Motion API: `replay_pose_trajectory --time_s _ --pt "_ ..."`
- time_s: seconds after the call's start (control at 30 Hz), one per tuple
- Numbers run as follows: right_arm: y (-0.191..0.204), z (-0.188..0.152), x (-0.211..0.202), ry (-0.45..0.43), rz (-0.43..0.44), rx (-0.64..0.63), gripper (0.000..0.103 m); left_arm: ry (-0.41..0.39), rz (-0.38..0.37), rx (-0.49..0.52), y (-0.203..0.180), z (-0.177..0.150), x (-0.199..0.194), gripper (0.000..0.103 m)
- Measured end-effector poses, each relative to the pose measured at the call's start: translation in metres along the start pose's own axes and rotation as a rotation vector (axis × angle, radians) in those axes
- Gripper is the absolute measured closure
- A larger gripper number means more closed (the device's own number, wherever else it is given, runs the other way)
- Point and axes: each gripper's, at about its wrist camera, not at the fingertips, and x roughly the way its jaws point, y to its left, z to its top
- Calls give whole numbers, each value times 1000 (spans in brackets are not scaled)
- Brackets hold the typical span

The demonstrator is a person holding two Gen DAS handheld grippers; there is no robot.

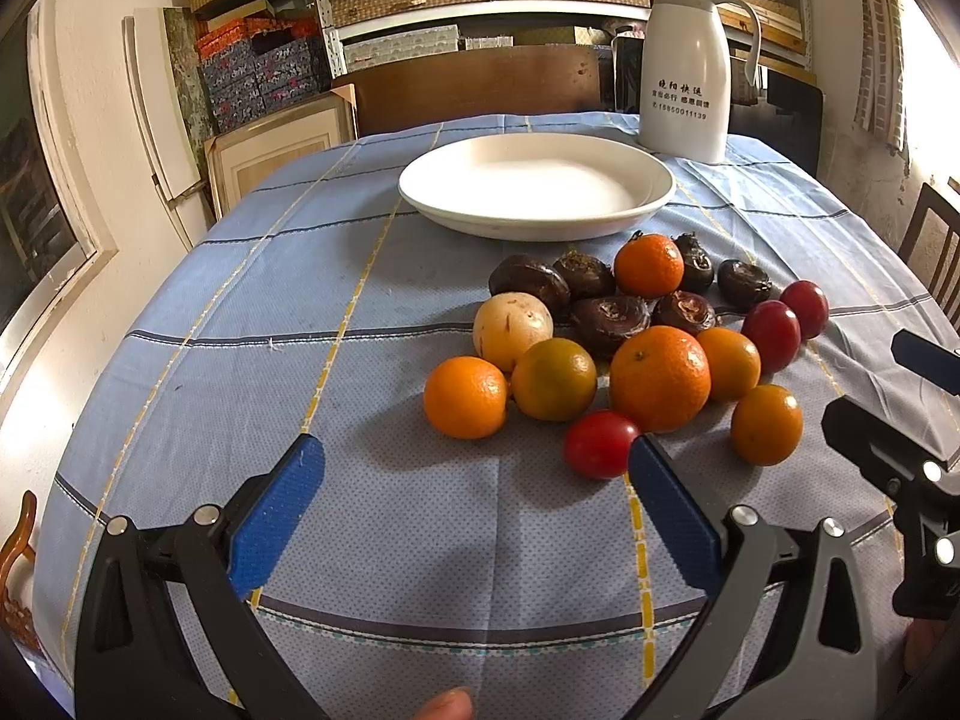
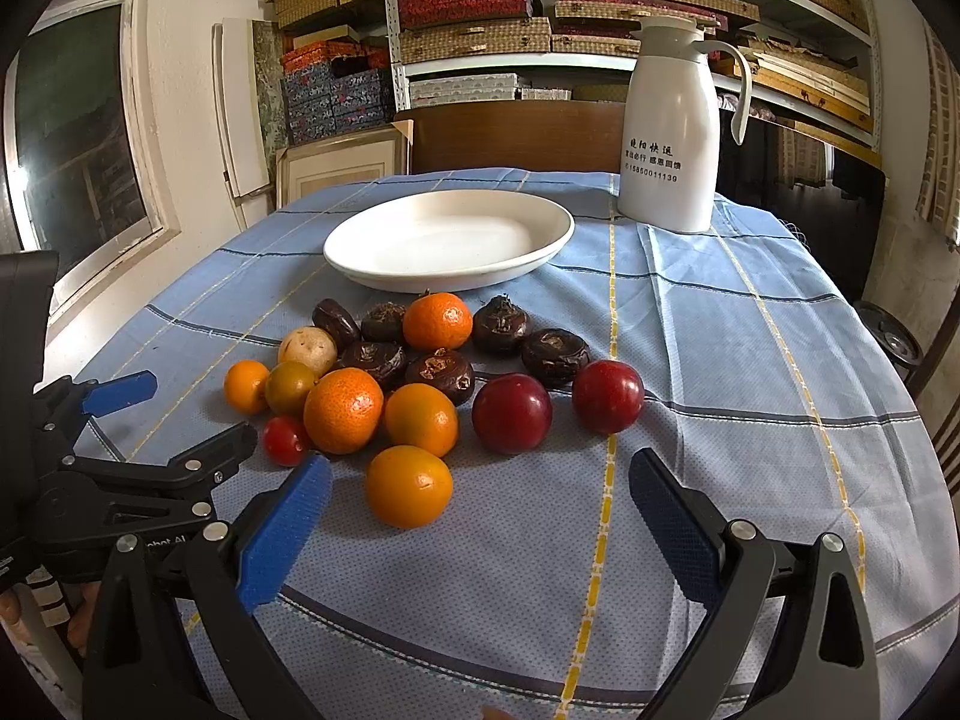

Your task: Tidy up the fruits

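On the blue checked tablecloth [image 1: 372,276], a loose pile of fruit lies just in front of an empty white plate [image 1: 537,186]: several oranges, the largest [image 1: 660,378] near the middle, dark brown water chestnuts [image 1: 609,318] behind it, a pale round fruit [image 1: 512,330] at the left edge, and red plums [image 2: 511,413] to the right. One small red fruit [image 1: 600,444] sits nearest the left gripper [image 1: 477,474], whose blue-padded jaws are spread wide and hold nothing. The right gripper [image 2: 480,486] hovers likewise agape and empty, an orange [image 2: 408,486] just ahead of it. A white thermos jug [image 2: 672,132] stands behind the plate, to its right, before shelves of boxes [image 2: 480,12].
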Motion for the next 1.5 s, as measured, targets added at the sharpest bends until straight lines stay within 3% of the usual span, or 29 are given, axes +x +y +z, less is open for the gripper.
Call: replay_pose_trajectory --time_s 1.5 --pt "0 0 0 2 3 4 3 9 -2 -1 2 -8 6 4"
